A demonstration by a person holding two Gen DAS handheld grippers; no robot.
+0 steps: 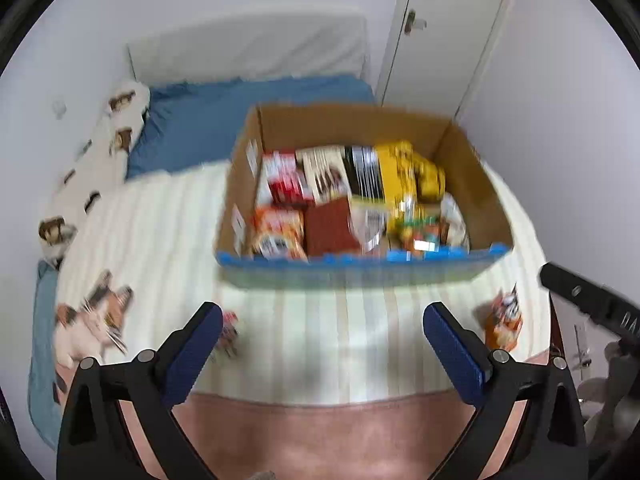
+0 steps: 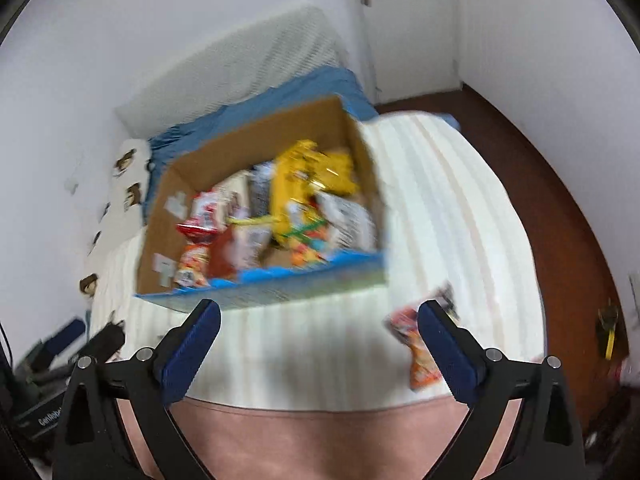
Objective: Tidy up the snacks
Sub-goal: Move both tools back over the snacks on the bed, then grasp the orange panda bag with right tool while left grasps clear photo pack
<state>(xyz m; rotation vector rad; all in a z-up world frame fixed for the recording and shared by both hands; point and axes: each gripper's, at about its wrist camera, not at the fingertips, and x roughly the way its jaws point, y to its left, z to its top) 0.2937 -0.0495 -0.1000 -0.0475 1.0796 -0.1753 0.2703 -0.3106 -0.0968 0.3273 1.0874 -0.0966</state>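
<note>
Here both tools [image 1: 322, 322] [image 2: 318, 320] gape empty before a cardboard box [image 1: 352, 128] crammed with bright snack packets [image 1: 404, 176]

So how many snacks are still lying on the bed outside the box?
2: an orange packet near the bed's right edge, and a small red packet beside the left tongs' left finger. The box might hide more.

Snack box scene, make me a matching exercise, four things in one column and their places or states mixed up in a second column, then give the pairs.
1. box
2. orange packet
3. yellow bag
4. left gripper

A. open, nothing between its fingers
B. inside the box
C. on the striped blanket, holding snacks
D. loose on the blanket, outside the box

Pairs: 1-C, 2-D, 3-B, 4-A
</note>
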